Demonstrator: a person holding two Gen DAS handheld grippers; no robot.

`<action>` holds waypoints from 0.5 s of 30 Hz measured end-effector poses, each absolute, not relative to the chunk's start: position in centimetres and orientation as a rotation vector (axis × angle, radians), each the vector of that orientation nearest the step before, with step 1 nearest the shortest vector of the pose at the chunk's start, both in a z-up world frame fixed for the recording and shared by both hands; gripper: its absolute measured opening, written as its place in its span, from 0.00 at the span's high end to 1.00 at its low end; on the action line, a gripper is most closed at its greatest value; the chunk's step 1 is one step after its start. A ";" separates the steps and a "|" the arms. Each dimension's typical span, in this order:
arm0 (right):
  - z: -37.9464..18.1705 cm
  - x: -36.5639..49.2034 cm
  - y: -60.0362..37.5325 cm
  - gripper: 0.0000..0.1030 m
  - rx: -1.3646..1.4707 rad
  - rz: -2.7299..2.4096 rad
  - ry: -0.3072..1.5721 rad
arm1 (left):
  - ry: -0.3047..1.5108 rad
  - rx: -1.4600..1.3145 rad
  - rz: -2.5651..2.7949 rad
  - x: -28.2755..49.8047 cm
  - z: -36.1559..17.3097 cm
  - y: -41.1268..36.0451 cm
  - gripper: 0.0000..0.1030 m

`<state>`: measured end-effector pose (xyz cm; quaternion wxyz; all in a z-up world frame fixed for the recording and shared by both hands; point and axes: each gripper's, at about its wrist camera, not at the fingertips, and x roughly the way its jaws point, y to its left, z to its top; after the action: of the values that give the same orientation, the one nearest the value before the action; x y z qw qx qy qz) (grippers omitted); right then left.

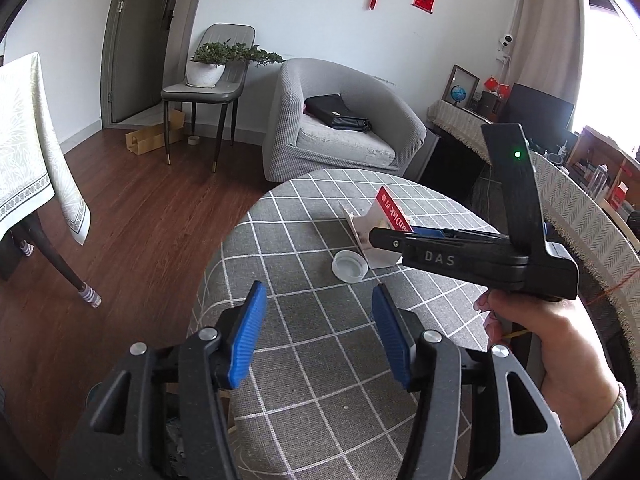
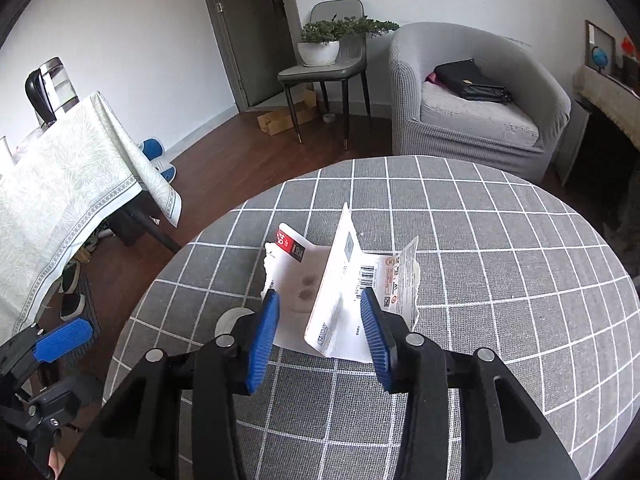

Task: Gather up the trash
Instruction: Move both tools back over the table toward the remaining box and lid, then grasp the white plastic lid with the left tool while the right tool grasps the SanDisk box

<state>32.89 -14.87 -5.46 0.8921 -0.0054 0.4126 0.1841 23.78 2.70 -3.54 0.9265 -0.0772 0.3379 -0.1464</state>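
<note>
A round tabletop [image 2: 500, 280] under a gray cloth with a white grid fills the near half of a living room with a dark wood floor.

Near its middle lies the trash: a torn-open card package [image 2: 356, 288], white inside, folded so that one flap stands upright. It bears a barcode and small print too fine to read; its red corner shows "64", and from the left wrist view the red face reads partly "SanDisk". Just left of it on the cloth sits a small clear plastic lid [image 1: 349, 266], close to the package but whether touching cannot be told.

The right gripper [image 2: 320, 322] points down at the package with its blue fingers [image 2: 264, 336] spread, one on either side of the near edge of the card; the pads do not press on it. The left gripper [image 1: 318, 336] hovers over the near left part of the tabletop, fingers [image 1: 248, 336] spread with nothing between them, the lid just beyond. A hand [image 1: 552, 344] holds the right gripper's handle, marked "DAS".

The cloth around the package is bare toward the far and right rim. Beyond stand a gray armchair [image 2: 480, 100] with a black bag [image 2: 468, 80], a chair [image 2: 324, 64] carrying a potted plant [image 2: 324, 42], and at left a table with a pale cloth [image 2: 68, 184].
</note>
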 end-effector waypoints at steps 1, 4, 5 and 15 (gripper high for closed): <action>-5.6 32.9 -14.8 0.67 -0.020 0.377 0.859 | 0.693 -0.156 -0.304 23.8 -3.5 2.4 0.44; -5.6 32.8 -14.8 0.84 -0.036 0.370 0.855 | 0.696 -0.152 -0.317 23.8 -3.6 1.8 0.42; -5.6 32.7 -14.9 0.87 -0.036 0.373 0.853 | 0.699 -0.148 -0.318 23.8 -3.7 1.7 0.41; -4.7 31.6 -16.3 0.94 -0.004 0.421 0.832 | 0.728 -0.052 -0.260 24.7 -4.4 0.1 0.39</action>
<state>31.62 -16.33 -4.75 0.8934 -0.0020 0.4009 0.2030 24.70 0.13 -4.41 0.9258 -0.0255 0.3552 -0.1268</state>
